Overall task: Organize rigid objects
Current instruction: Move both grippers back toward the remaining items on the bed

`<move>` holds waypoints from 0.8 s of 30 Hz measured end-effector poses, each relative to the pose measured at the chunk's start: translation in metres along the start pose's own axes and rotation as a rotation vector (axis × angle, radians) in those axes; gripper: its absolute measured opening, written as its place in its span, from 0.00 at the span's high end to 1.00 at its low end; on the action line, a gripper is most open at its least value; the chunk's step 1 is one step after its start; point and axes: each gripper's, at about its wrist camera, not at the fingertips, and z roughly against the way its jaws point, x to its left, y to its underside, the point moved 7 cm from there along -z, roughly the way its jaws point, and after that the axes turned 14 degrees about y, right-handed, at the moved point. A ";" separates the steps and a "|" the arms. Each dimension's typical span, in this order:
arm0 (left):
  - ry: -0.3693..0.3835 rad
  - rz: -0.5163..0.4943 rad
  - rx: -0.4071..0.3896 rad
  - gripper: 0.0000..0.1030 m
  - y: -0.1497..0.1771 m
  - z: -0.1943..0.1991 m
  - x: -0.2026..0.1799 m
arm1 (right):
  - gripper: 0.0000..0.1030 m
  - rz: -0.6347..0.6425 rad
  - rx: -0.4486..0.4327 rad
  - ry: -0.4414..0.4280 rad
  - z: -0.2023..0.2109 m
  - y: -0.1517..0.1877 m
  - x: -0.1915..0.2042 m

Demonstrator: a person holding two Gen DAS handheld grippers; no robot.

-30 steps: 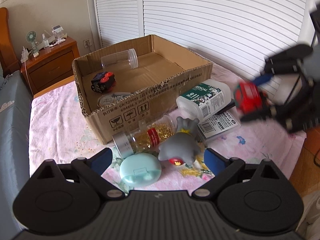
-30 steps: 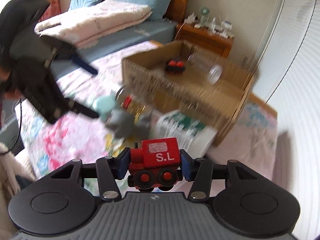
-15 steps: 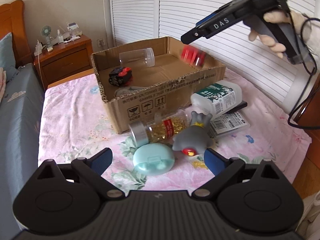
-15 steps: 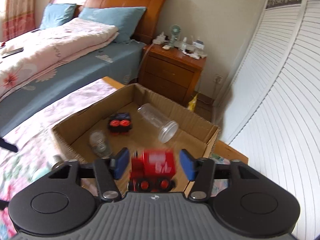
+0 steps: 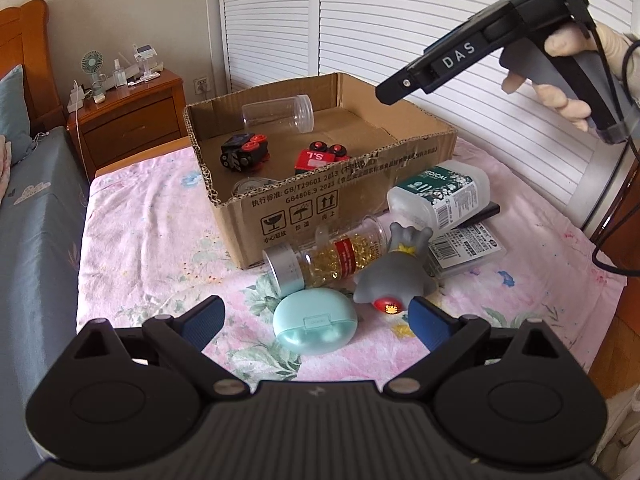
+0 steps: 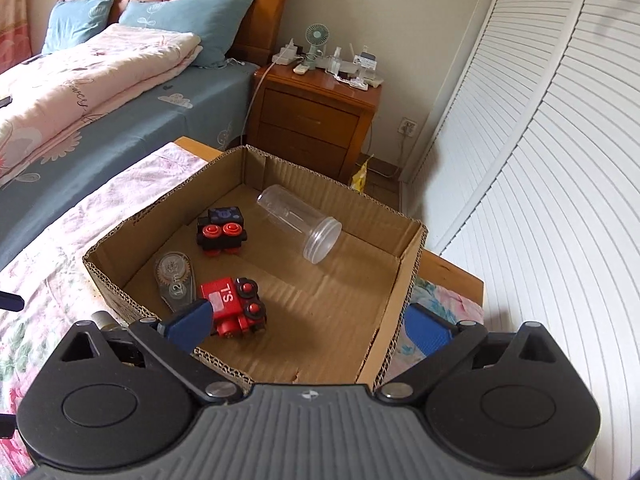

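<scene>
A: How do my jaws stand?
B: Right gripper (image 6: pixel 308 326) wide and empty above the cardboard box (image 6: pixel 404 276); the red train (image 6: pixel 234 308) lies on its side inside, by the left fingertip.
A: And the left gripper (image 5: pixel 318 318)?
B: Wide too, low over the mint case (image 5: pixel 315 326).

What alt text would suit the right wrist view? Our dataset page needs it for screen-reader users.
The open right tool hovers above a cardboard box holding a red toy train on its side, a black toy train, a tape dispenser and a clear jar lying down. Behind stand a bed and a wooden nightstand.
</scene>
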 end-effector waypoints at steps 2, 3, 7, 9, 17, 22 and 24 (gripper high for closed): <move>-0.005 0.001 -0.004 0.05 0.000 0.002 -0.001 | 0.00 -0.012 0.004 0.000 0.004 0.003 0.000; -0.008 0.001 -0.004 0.05 0.000 0.002 -0.002 | 0.00 -0.020 0.009 -0.003 0.006 0.005 0.000; -0.024 0.002 -0.013 0.05 -0.001 0.005 -0.003 | 0.00 -0.037 0.013 -0.006 0.014 0.014 0.002; -0.033 0.013 -0.018 0.05 -0.002 0.007 -0.002 | 0.00 -0.048 0.011 -0.002 0.019 0.020 0.002; -0.104 0.025 -0.040 0.02 0.003 0.008 0.001 | 0.00 -0.209 -0.010 0.022 0.035 0.063 -0.007; -0.102 0.078 -0.025 0.02 0.012 0.001 0.009 | 0.00 -0.258 0.016 0.021 0.038 0.106 0.001; -0.102 0.092 -0.018 0.02 0.015 -0.002 0.011 | 0.00 -0.271 0.059 -0.005 0.033 0.123 0.008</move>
